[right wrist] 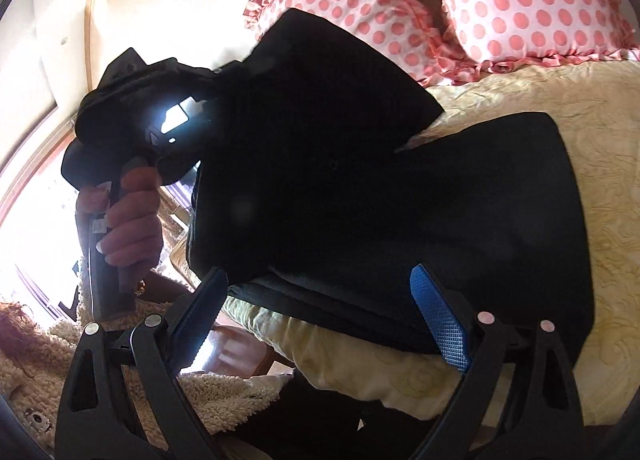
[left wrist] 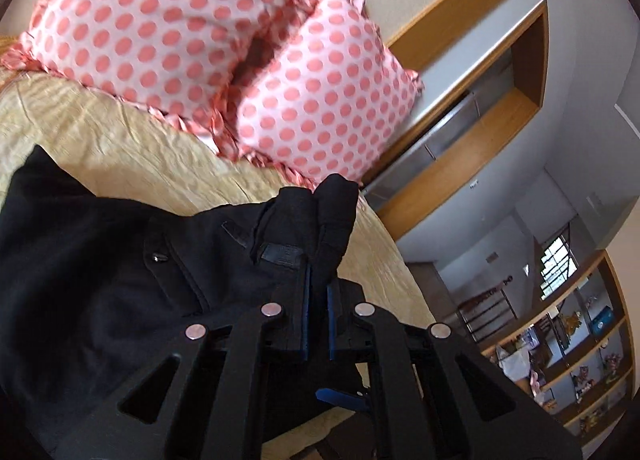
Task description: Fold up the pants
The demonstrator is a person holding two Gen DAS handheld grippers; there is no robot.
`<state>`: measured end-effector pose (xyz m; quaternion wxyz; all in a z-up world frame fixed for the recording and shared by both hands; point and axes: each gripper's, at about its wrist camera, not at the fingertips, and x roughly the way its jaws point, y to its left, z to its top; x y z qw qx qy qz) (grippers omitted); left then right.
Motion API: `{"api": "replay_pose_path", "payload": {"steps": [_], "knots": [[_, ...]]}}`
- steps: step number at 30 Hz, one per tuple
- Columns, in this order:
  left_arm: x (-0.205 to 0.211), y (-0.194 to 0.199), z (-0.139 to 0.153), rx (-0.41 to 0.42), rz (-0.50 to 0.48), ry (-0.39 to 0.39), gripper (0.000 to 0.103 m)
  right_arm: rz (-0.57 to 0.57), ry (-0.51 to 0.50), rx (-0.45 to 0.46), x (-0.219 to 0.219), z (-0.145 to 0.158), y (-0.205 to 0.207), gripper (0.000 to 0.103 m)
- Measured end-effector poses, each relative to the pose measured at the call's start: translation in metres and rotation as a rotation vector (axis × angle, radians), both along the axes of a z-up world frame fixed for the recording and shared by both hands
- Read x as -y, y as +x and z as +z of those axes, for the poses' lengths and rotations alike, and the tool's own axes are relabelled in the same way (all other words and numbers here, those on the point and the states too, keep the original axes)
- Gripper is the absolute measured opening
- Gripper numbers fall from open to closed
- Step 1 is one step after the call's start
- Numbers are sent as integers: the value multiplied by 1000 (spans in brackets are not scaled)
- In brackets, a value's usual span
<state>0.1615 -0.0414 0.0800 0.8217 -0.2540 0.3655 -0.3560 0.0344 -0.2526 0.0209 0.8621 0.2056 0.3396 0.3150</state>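
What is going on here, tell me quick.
A person is folding black pants on a bed with a gripper in each hand. The left gripper is shut on a bunch of the waistband and holds that part lifted off the bed. The right gripper is open at the near edge of the pants, holding nothing. Two dotted pillows lie at the head of the bed. The fold is not finished.
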Motion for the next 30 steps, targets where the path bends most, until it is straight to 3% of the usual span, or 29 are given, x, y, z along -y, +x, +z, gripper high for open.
{"api": "replay_pose_path", "payload": {"steps": [4, 7, 10, 14, 21, 22, 23, 25, 27, 30], "knots": [[30, -4, 7, 55, -25, 17, 5, -67, 7, 2, 26, -1, -14, 96], [57, -16, 7, 89, -101, 25, 6, -122, 35, -10, 48, -7, -24, 96], [88, -25, -19, 63, -182, 110, 6, -191, 55, -25, 70, -13, -33, 96], [103, -29, -61, -45, -234, 149, 9, -272, 39, -30, 90, -12, -40, 96], [113, -55, -71, 41, -267, 265, 22, -367, 35, 11, 114, 1, -41, 96], [113, -58, -70, 57, -277, 276, 33, -371, 37, 22, 115, 5, -40, 96], [111, -63, -66, 76, -303, 265, 64, -369, 37, 37, 115, 10, -40, 96], [98, -73, -56, 121, -285, 262, 96, -358, 23, 65, 113, 20, -38, 96], [79, -85, -43, 207, -242, 274, 97, -331, -5, 89, 104, 28, -29, 96], [52, -92, -31, 316, -56, 417, 101, -295, -87, 97, 80, 32, -18, 96]]}}
